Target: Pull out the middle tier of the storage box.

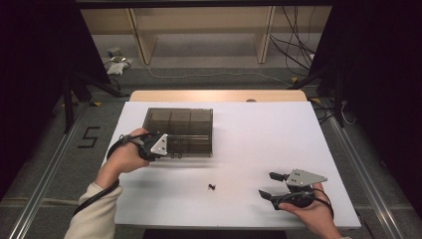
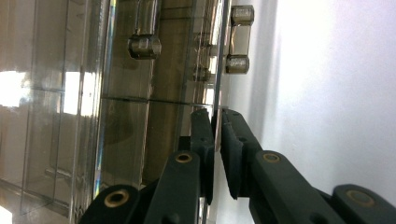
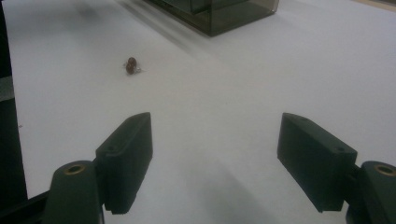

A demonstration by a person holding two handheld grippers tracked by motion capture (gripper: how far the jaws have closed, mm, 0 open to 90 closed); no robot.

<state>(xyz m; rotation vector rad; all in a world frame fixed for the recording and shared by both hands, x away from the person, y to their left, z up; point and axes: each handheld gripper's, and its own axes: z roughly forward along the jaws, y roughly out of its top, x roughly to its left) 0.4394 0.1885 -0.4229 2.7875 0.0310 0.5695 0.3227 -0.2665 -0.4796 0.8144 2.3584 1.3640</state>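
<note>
left tongs [image 1: 171, 148]: at the near-left corner of the smoky clear box [image 1: 180, 130], held in the left hand [image 1: 127, 157]; jaws nearly pressed together, pinching a thin clear edge of the box, seen between the pads [image 2: 204, 140] in the left gripper view.
what is pinched: looks like the lid's front lip or the front wall; cannot tell which.
right tongs [image 1: 268, 184]: held in the right hand [image 1: 311, 211] at the near-right of the bench [image 1: 259, 129], pointing left; jaws spread wide, nothing between them, pads [image 3: 128, 154] above bare white surface.
box: dark tinted plastic organiser with inner dividers, flat on the bench, left of centre and toward the far side; near edge just beside the left hand.
box hardware: two small clear hinge or latch barrels [image 2: 239, 39] along the edge in the left gripper view.
small item [image 1: 212, 187]: tiny dark piece lying loose on the bench, in front of the box, between the two tongs, nearer the right one; in the right gripper view it reads as two brownish rounded beads [image 3: 131, 65] touching; exact kind too small to tell.
item vs right tongs: apart, ahead and left of the spread jaws.
item vs box: apart, not inside any compartment.
bench: white top, wooden strip at the far edge.
sleeve [image 1: 94, 211]: pale, on the left forearm.
</note>
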